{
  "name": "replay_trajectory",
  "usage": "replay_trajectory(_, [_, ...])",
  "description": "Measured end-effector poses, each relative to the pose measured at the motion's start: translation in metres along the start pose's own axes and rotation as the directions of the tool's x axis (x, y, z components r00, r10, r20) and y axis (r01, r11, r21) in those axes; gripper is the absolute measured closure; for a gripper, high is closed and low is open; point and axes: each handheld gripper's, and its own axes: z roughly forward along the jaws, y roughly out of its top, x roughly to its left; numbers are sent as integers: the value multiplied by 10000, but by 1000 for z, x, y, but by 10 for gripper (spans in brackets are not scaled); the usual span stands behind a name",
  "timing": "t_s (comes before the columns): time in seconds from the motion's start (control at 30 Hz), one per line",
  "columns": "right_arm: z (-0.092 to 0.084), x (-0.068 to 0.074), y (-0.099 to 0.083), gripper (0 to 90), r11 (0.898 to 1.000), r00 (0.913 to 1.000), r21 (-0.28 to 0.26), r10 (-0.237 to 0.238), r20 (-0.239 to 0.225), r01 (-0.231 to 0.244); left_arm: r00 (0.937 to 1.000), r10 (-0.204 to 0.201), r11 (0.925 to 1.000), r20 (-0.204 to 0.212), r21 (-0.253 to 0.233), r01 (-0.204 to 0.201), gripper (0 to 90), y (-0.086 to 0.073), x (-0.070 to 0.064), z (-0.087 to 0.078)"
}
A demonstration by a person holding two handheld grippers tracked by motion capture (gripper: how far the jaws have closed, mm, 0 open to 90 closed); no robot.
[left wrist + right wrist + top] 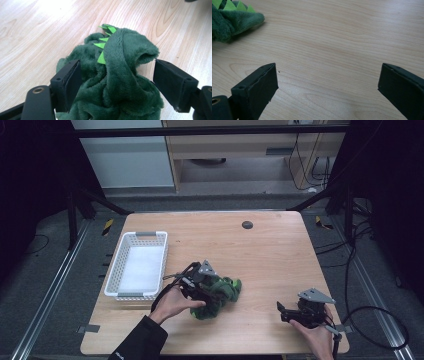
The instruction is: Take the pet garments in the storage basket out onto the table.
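**Green plush sits between spread left fingers**

While the left gripper (116,80) straddles the plush (117,82), its fingers (67,82) stand apart on either side of the fabric: one finger lies against the heap at the left of the left gripper view, the other stands clear with a strip of worktop (37,37) showing in the gap, so nothing is clamped. No earlier picture is on hand, so I judge only the present state: open around the cloth, not gripping it.

The plush is a crumpled dark green heap with a row of bright green spikes (103,45) along a ridge (a dinosaur garment or toy, I cannot tell which). It rests on the worktop near its middle, to the right of the white basket (112,280) and just apart from it. In the left gripper view the spiked ridge runs straight away from the camera, roughly along the gripper's own line and midway between the fingers.

The right gripper (284,312) rests near the worktop's front right corner, fingers wide open with bare wood between them. The plush lies well off to its left.

The left hand (172,302) is by far the nearer. A closing squeeze would catch the ridge crosswise, and the basket lies to that hand's left.
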Motion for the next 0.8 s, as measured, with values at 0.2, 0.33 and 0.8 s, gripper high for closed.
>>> replay_trajectory(0.2, [-1, 0, 0, 27, 10000, 10000, -5, 95, -10, -95, 9999, -151, 9979, 64, -636, 155, 221, -4, -1, -14])
replay_trajectory(0.33, [0, 0, 0, 26, 10000, 10000, -21, 13, 11, -13, 9996, -275, 9947, -101, -994, 264, 226, -9, -2, -21])
replay_trajectory(0.8, [-1, -1, -1, 26, 10000, 9999, -5, 84, 57, -83, 9883, -1313, 9714, -775, -2088, 1127, 234, -36, 1, -48])
